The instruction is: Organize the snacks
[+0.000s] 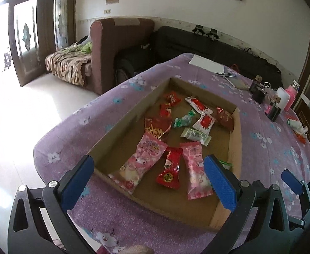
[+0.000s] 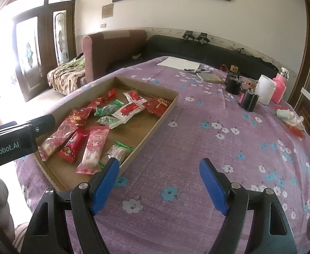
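Your left gripper (image 1: pixel 149 182) hangs with its blue pads spread wide and nothing between them, over the near end of the cardboard tray (image 1: pixel 121 124). Your right gripper (image 2: pixel 159 185) is spread too, over bare purple tablecloth (image 2: pixel 207 139) just beside the tray's right wall. Snack packets lie loose inside the tray: two pink ones (image 1: pixel 194 165) and a red one (image 1: pixel 169 170) at the near end, red, white and green ones farther back.
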Available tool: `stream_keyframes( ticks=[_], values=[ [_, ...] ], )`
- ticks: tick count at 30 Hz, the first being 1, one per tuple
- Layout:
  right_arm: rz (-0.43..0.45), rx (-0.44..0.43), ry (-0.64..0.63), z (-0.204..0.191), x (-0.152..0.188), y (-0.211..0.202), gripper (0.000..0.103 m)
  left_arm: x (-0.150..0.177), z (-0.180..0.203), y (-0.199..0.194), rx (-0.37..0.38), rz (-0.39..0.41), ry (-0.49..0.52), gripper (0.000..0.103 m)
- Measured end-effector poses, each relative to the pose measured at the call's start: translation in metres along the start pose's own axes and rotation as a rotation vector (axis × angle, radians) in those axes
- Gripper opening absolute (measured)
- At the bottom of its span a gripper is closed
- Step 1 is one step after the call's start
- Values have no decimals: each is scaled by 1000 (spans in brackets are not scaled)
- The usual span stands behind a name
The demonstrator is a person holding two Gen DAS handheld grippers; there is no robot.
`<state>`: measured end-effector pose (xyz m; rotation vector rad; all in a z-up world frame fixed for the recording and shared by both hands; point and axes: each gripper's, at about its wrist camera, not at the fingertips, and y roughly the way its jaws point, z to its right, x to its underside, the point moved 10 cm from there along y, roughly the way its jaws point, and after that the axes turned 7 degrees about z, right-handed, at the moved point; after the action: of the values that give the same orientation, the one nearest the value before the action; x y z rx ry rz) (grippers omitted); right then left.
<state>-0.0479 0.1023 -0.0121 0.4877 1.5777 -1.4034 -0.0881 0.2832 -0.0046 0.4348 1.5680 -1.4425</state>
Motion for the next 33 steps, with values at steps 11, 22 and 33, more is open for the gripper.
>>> stream_keyframes(
  ticks=[11, 22, 33],
  values=[
    [-20, -1, -11, -5, 3, 4, 82, 3, 2, 1, 21, -27, 3, 103],
    [-38, -3, -11, -7, 7, 6, 83, 5, 5, 4, 33, -47, 5, 103],
    [-54, -4, -7, -7, 11, 9, 84, 9, 3, 7, 41, -72, -14, 103]
  ],
)
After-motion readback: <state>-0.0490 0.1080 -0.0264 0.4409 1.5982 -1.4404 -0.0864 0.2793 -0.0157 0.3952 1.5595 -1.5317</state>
